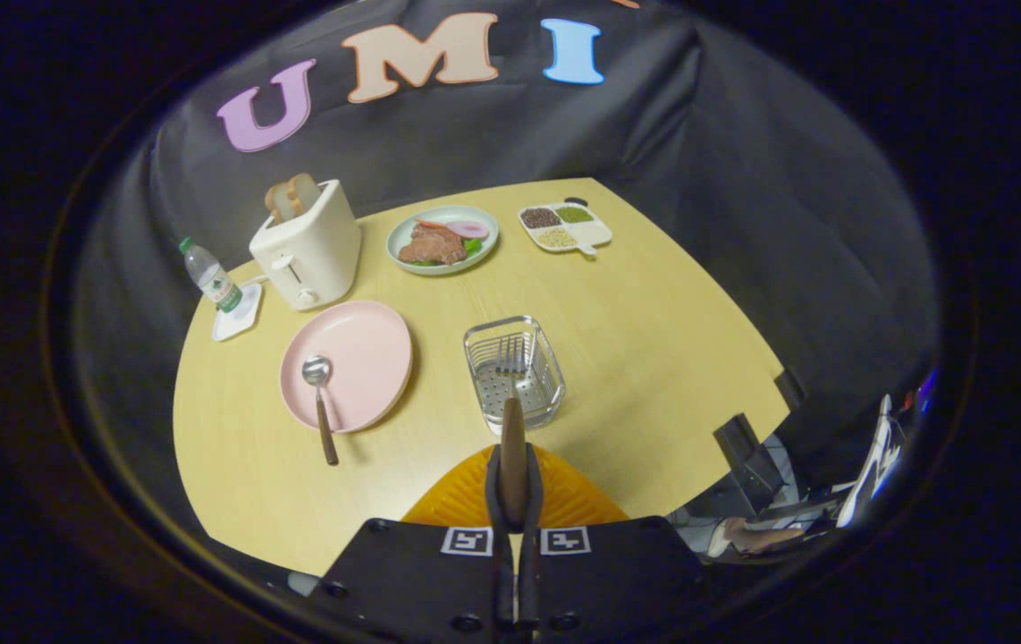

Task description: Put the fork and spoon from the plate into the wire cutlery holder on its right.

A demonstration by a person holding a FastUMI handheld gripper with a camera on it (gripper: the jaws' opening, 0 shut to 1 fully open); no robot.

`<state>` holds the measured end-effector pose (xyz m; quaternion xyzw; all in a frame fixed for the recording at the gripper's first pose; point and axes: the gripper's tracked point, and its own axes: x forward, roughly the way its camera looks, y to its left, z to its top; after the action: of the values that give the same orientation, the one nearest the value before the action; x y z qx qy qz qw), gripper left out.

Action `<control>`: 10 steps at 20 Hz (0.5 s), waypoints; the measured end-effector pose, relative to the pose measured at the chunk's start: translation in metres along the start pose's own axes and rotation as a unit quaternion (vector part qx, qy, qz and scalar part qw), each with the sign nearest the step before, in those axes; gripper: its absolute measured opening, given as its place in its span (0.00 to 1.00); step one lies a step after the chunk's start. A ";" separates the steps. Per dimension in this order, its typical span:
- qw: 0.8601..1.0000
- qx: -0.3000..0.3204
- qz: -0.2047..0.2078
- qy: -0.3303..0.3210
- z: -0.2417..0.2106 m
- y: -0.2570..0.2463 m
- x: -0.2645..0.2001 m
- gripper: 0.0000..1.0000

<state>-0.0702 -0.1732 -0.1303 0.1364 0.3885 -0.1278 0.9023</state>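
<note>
My gripper (513, 465) is shut on the wooden handle of the fork (511, 402), both fingers pressing its sides. The fork points forward, its metal tines hanging over the wire cutlery holder (546, 353), which stands just ahead of my fingers. Left of the holder lies the pink plate (367, 353). The spoon (320, 394) rests on the plate's left part, bowl on the plate and wooden handle sticking out over the near rim onto the table.
A cream toaster (309, 246) with bread stands behind the plate, a water bottle (209, 275) on a white coaster to its left. Farther back are a plate of food (442, 239) and a divided tray of grains (564, 227). The yellow table (653, 358) ends at the right.
</note>
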 end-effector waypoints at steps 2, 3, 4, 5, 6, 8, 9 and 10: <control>1.000 0.025 -0.004 0.016 0.004 0.000 0.007 0.06; 0.999 0.029 -0.006 0.025 0.005 0.002 0.011 0.06; 0.999 0.027 -0.008 0.037 0.004 0.003 0.016 0.06; 0.998 0.021 -0.009 0.051 0.002 0.005 0.020 0.06; 0.998 0.014 -0.008 0.065 0.001 0.008 0.024 0.06; 0.997 0.000 -0.011 0.083 0.001 0.010 0.032 0.06; 0.996 -0.002 -0.013 0.086 0.004 0.011 0.034 0.06; 0.996 -0.003 -0.015 0.091 0.003 0.012 0.039 0.08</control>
<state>-0.0389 -0.1681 -0.1553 0.1383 0.4719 -0.1273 0.8614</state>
